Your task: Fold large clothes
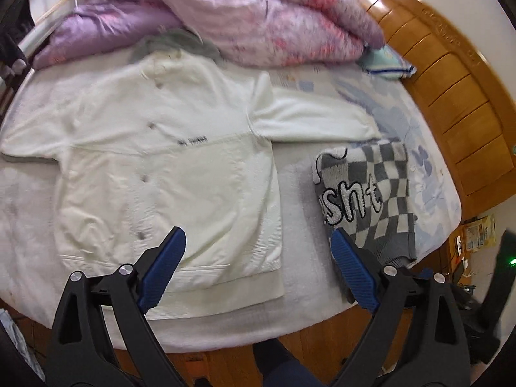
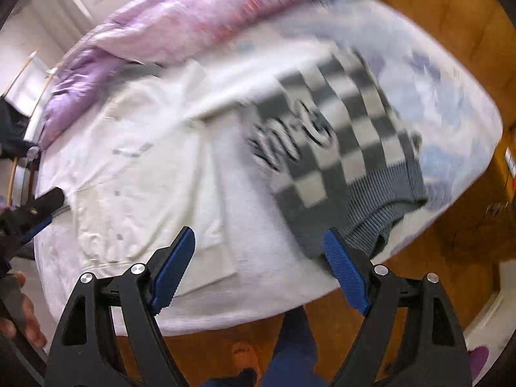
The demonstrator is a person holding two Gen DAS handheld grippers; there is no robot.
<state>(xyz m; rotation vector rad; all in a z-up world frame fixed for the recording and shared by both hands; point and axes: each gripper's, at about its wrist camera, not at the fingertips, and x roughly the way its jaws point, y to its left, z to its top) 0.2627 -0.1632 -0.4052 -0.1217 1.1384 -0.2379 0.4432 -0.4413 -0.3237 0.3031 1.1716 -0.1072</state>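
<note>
The white jacket (image 1: pixel 167 161) lies spread flat, front up, on the bed (image 1: pixel 306 277), its collar toward the heaped quilt (image 1: pixel 258 22) and its ribbed hem toward the near edge; one sleeve (image 1: pixel 316 116) reaches out toward the headboard (image 1: pixel 451 96), and the other runs off toward the opposite side. It looks soft, thick and fairly light, so it should drape and sag when lifted and not hold a crease unless laid down smoothly; the snaps down the front add little stiffness. Sensible holds are probably the hem corners, the shoulders or the sleeve cuffs, where a doubled edge gives the pads something to bite. Beside it, just touching the outstretched sleeve, sits a folded checked sweater (image 1: pixel 364 193), knitted, thick and apparently already done. The left gripper (image 1: pixel 258 235) hangs above the jacket's hem, jaws wide apart with nothing between them, one finger over the jacket and the other over the sweater's near corner. The right gripper (image 2: pixel 259 235) is likewise spread and empty, raised over the bare sheet between the jacket's hem and the sweater's ribbed edge (image 2: pixel 371 222). Both point steeply down at the bed, clear of the cloth; the right view is blurred, so fine detail there is uncertain.
</note>
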